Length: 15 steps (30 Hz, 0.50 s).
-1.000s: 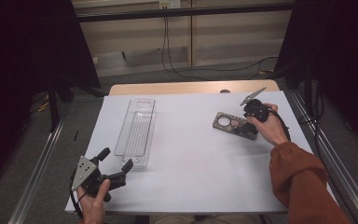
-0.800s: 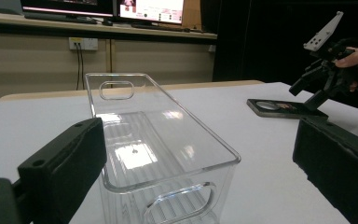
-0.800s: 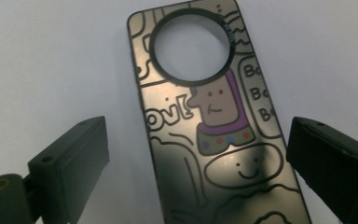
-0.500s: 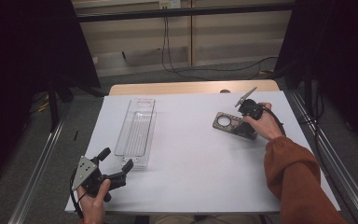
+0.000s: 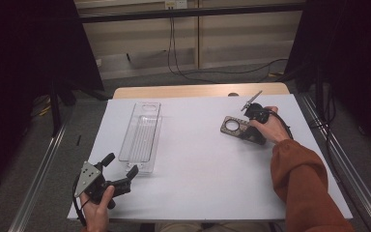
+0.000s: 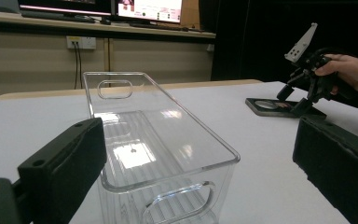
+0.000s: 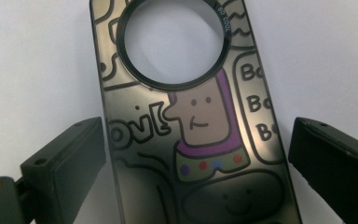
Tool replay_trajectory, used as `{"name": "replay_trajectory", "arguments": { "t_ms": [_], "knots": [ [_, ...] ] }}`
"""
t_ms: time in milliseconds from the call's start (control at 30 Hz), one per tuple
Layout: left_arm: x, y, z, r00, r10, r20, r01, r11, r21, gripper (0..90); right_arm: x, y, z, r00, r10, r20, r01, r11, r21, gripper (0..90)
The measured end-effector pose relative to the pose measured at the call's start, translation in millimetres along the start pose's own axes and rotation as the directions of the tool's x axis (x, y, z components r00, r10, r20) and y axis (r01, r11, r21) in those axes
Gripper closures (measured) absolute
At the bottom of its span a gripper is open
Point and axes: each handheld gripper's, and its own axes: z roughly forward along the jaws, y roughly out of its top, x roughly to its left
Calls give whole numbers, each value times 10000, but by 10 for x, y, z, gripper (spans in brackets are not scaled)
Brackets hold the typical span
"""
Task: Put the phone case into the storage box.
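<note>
Over on the left, the left gripper [image 5: 121, 171] sits low at the near edge of the white table [image 5: 198, 183], held in the person's left hand [image 5: 98, 210], its jaws spread wide and empty. Just beyond its tips lies the clear plastic bin [image 5: 141, 136], long and narrow, running away from the person; in the left gripper view the clear plastic bin [image 6: 154, 140] shows a ribbed floor, oval handle cut-outs at both ends, and nothing inside. Moving across bare tabletop to the right, there is the dark phone case [image 5: 235, 127], flat on the table toward the far right side. Up close in the right gripper view, the phone case [image 7: 186, 140] is glossy black with doodle outlines, a big round ring opening near its top, a cartoon figure with a tan face and purple collar dotted in colours, and bubble lettering along one edge. The right gripper [image 5: 247, 129] is down over it, jaws released, one either side of the case, neither pressing on it.
</note>
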Motion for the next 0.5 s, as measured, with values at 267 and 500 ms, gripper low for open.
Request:
{"name": "replay_trajectory", "arguments": {
  "t_ms": [267,500],
  "knots": [
    [2,0,-2,10000,21,68,-21,10000,-5,29,25,6,71,10000,19,-43,-19,9998,175,15],
    [-5,-1,2,9999,-2,173,2,10000,32,30,30,-5,82,9997,-179,-168,183,9995,248,0]
  ]
}}
